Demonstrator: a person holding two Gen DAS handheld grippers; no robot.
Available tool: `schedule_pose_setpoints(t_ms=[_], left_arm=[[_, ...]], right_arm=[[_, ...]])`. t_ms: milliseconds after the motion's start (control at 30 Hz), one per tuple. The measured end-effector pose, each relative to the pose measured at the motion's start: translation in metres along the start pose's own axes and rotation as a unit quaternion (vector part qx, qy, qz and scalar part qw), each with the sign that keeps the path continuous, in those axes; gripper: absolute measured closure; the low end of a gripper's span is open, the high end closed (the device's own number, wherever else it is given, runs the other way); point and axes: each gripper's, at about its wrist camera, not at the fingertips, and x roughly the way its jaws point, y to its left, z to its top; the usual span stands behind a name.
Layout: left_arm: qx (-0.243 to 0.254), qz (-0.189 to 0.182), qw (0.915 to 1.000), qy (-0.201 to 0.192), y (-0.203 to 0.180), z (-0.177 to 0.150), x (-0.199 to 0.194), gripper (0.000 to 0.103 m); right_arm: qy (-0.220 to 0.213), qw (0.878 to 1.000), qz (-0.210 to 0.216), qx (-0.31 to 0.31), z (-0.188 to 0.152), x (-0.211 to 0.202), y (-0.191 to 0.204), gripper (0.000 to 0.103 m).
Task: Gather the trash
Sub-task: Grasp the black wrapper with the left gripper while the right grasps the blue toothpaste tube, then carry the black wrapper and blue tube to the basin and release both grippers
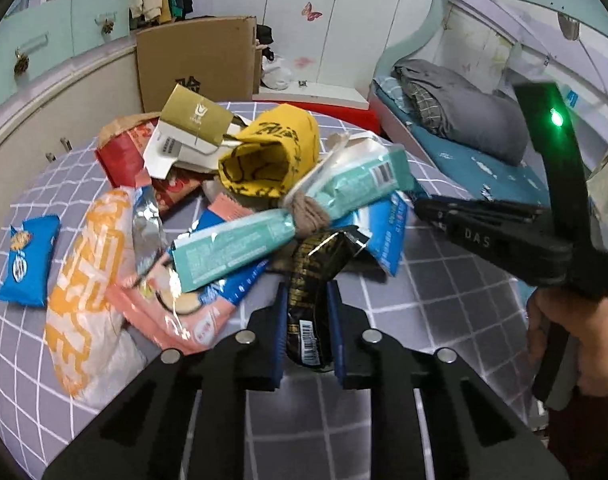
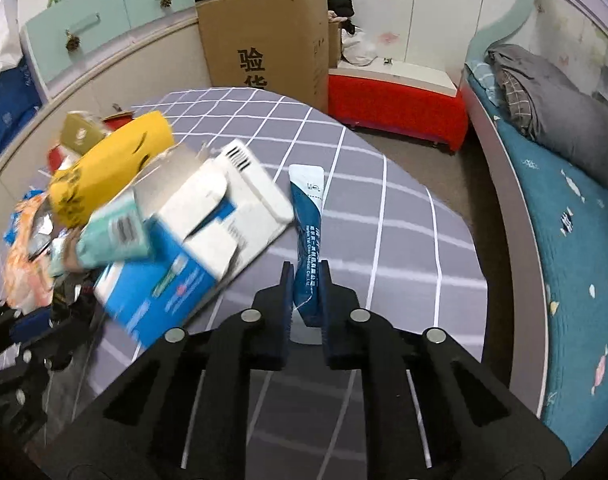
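Counter (image 1: 444, 280), grey cloth with white grid: heaped wrappers and cartons (image 1: 231, 208) toward its left side; one blue snack packet (image 1: 27, 260) lying apart near the left edge.

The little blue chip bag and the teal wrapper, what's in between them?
An orange-and-white bag lies between the blue chip bag and teal wrapper, left wrist view.

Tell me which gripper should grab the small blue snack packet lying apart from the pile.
Left, probably. The small blue snack packet lies at its side, though the left gripper must first drop the black wrapper. The right gripper holds a blue tube.
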Motion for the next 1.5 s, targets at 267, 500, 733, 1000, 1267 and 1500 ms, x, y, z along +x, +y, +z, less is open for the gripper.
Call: schedule_pose_setpoints(t_ms=[267,500,733,1000,1267,1500], left_arm=[[-0.009,-0.019,0.9996,-0.018,-0.011,-0.026,-0.036,0.086],[0.025,-0.053,0.9979,-0.029,-0.061,-0.049,-0.064,0.086],[0.109,-0.107,0.9882,-0.005,-0.162,-0.075,-0.058,0.086],[0.185,-0.138,0.9713,0.057,-0.264,-0.107,0.002,0.086],[0.224,-0.135,0.9577,0.121,-0.321,-0.131,0.082,0.086],[0.232,-0.123,0.9515,0.16,-0.335,-0.134,0.14,0.086]], right_arm=[[-0.042,0.997,0.046,0.04,-0.051,-0.061,-0.008,0.092],[-0.094,0.99,0.071,0.077,-0.101,-0.117,-0.018,0.092],[-0.135,0.977,0.065,0.154,-0.164,-0.158,-0.066,0.092],[-0.101,0.963,0.013,0.25,-0.254,-0.153,-0.142,0.091],[-0.06,0.944,-0.023,0.324,-0.311,-0.109,-0.203,0.09],[-0.04,0.933,-0.037,0.356,-0.326,-0.055,-0.244,0.054]])
